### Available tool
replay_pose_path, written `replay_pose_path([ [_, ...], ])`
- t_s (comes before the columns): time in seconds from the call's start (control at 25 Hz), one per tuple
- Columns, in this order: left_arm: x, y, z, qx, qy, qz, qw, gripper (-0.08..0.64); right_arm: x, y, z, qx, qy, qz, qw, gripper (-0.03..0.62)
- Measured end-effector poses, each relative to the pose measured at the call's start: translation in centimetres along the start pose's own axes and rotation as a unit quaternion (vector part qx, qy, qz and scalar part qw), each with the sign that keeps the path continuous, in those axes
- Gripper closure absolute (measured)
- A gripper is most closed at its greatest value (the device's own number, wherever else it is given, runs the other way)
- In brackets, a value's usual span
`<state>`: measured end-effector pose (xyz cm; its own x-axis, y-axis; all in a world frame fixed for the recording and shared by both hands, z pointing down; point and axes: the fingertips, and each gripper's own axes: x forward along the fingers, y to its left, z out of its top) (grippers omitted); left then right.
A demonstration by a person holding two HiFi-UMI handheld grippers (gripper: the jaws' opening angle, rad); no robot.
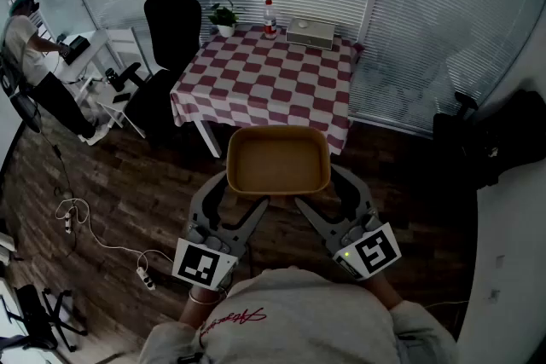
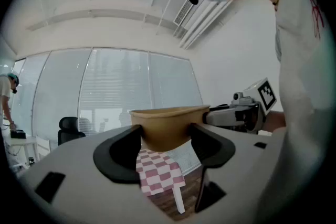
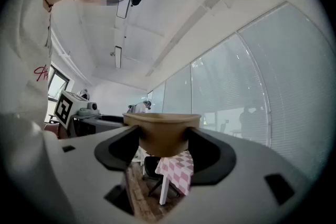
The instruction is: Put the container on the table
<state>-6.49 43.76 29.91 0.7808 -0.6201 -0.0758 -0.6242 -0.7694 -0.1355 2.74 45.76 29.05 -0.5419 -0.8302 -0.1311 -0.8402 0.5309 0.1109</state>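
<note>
A tan, shallow rectangular container (image 1: 277, 162) hangs in the air above the wooden floor, short of the table (image 1: 281, 77) with the red-and-white checked cloth. My left gripper (image 1: 236, 193) is shut on its near left corner and my right gripper (image 1: 328, 190) on its near right corner. In the left gripper view the container (image 2: 168, 126) fills the gap between the black jaws of the left gripper (image 2: 167, 140), with the table (image 2: 157, 173) below and beyond. In the right gripper view the container (image 3: 161, 131) sits likewise in my right gripper (image 3: 163, 143).
On the table's far edge stand a small plant (image 1: 224, 15), a red-capped bottle (image 1: 270, 17) and a grey box (image 1: 310, 31). A black office chair (image 1: 171, 21) stands left of the table. A person (image 1: 34, 55) works at a desk far left. Cables (image 1: 85, 226) lie on the floor.
</note>
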Motion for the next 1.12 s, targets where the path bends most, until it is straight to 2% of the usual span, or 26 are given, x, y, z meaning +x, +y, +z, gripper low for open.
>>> replay_pose_path([
  [0.56, -0.4, 0.1, -0.3, -0.002, 0.0, 0.003, 1.0, 0.266, 0.0, 0.3, -0.4, 0.001, 0.002, 0.0, 1.0, 0.304],
  [1.12, -1.3, 0.9, -0.3, -0.006, 0.002, 0.0, 1.0, 0.265, 0.8, 1.1, -0.7, 0.042, -0.002, 0.003, 0.999, 0.302],
])
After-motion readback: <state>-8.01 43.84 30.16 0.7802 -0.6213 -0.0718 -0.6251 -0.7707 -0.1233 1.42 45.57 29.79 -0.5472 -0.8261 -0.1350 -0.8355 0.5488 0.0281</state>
